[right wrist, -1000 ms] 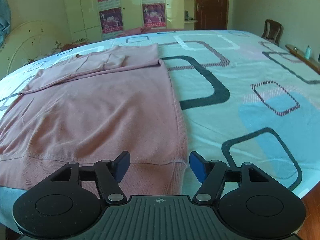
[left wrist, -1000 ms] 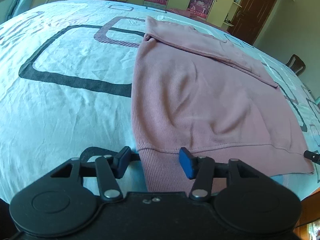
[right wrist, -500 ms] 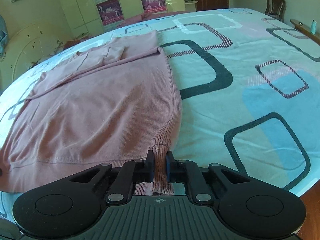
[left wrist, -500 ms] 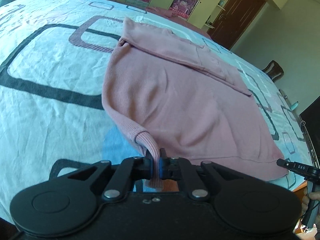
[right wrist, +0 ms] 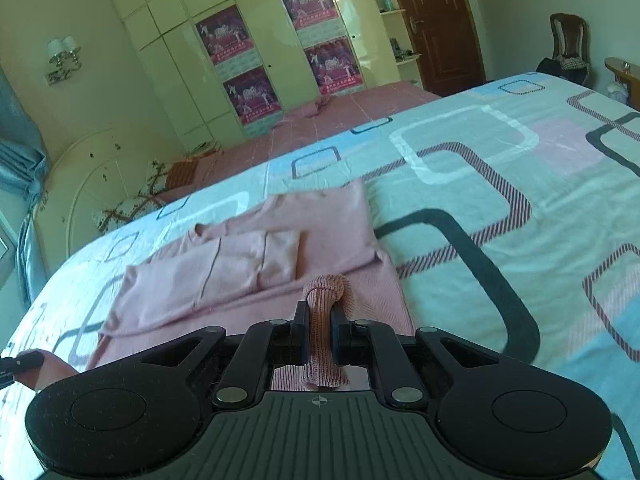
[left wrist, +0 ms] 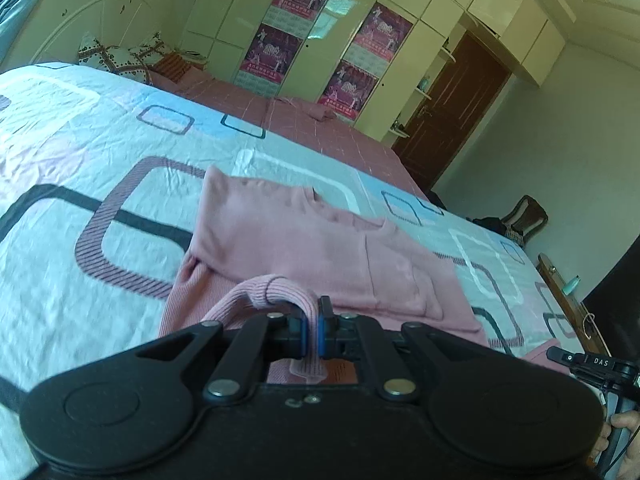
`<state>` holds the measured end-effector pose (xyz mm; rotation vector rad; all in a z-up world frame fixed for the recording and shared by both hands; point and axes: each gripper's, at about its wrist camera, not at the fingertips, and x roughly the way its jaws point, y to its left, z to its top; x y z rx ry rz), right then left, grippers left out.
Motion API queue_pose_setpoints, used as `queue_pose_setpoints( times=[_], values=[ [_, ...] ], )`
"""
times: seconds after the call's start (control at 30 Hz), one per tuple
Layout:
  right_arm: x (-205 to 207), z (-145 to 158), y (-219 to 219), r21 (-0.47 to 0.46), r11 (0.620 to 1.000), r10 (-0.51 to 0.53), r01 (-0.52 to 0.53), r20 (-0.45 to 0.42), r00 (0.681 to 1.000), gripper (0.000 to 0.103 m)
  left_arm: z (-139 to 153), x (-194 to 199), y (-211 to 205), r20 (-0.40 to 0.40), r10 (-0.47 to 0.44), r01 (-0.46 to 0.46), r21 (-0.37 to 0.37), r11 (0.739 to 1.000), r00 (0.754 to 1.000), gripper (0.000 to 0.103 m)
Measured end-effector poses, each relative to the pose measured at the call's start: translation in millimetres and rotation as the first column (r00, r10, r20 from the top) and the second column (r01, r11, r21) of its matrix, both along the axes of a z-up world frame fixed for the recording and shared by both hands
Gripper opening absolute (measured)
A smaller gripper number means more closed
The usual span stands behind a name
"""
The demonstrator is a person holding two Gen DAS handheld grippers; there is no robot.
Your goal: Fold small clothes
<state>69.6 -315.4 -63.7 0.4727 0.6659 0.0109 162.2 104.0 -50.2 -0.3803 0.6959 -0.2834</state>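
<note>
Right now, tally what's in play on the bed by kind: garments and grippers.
Pink sweaters: 1, its ribbed hem pinched at both corners
Grippers: 2, left gripper and right gripper, each shut on the hem
Total: 3

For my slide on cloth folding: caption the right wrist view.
Right gripper shut on the pink sweater's ribbed hem, lifted over a patterned bedsheet.

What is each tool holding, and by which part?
Both hold the pink sweater: left tool and right tool each pinch its ribbed bottom hem.
</note>
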Motion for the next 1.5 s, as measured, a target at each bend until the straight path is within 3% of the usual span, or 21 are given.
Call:
queue_pose_setpoints(
  times=[0.4,0.57,0.73,0.8,0.87,0.9,0.93,0.97,1.0,1.03,1.2,1.33,1.5],
  values=[
    [173,-13,-30,0.097,0.993,-0.062,0.063,-0.022,0.998,0.008,-6,141,-11,0.011,0.127,-0.127,-0.009,0.992,0.992,0.004],
    [230,-39,-41,0.172,0.978,-0.103,0.117,-0.089,0.991,0.008,-23,193,-13,-0.032,0.173,-0.173,0.01,0.985,0.984,0.004],
    [274,-75,-47,0.209,0.966,-0.112,0.15,-0.184,0.977,0.009,-51,232,-24,-0.105,0.195,-0.185,0.095,0.978,0.975,0.005],
    [284,-85,-50,0.215,0.961,-0.128,0.173,-0.21,0.969,0.009,-59,241,-27,-0.122,0.199,-0.184,0.127,0.975,0.972,0.012],
    [291,-93,-53,0.24,0.954,-0.126,0.18,-0.222,0.967,0.01,-62,243,-25,-0.127,0.205,-0.186,0.149,0.971,0.97,0.028],
    [294,-95,-55,0.25,0.953,-0.113,0.169,-0.226,0.968,0.017,-61,243,-22,-0.122,0.208,-0.188,0.154,0.97,0.971,0.032],
    [296,-95,-56,0.243,0.958,-0.099,0.152,-0.22,0.971,0.021,-58,241,-19,-0.112,0.207,-0.189,0.151,0.97,0.972,0.046],
    [296,-93,-57,0.224,0.965,-0.091,0.137,-0.204,0.975,0.032,-55,239,-15,-0.098,0.211,-0.195,0.15,0.969,0.973,0.062],
    [295,-91,-59,0.205,0.97,-0.094,0.131,-0.183,0.979,0.048,-52,235,-11,-0.083,0.217,-0.202,0.152,0.967,0.973,0.067],
    [294,-88,-61,0.186,0.974,-0.1,0.13,-0.16,0.982,0.054,-49,232,-7,-0.069,0.214,-0.202,0.154,0.967,0.974,0.07],
    [301,-81,-63,0.166,0.986,0.011,0.001,-0.076,0.997,0.057,-52,239,-2,-0.085,0.115,-0.098,0.182,0.978,0.99,0.07],
    [312,-91,-42,0.069,0.987,0.149,-0.143,-0.08,0.986,0.057,-67,256,-11,-0.102,0.061,-0.038,0.211,0.977,0.993,0.069],
    [323,-103,-31,0.008,0.973,0.23,-0.23,-0.093,0.969,0.056,-79,275,-22,-0.114,0.007,0.02,0.234,0.972,0.993,0.063]
  ],
)
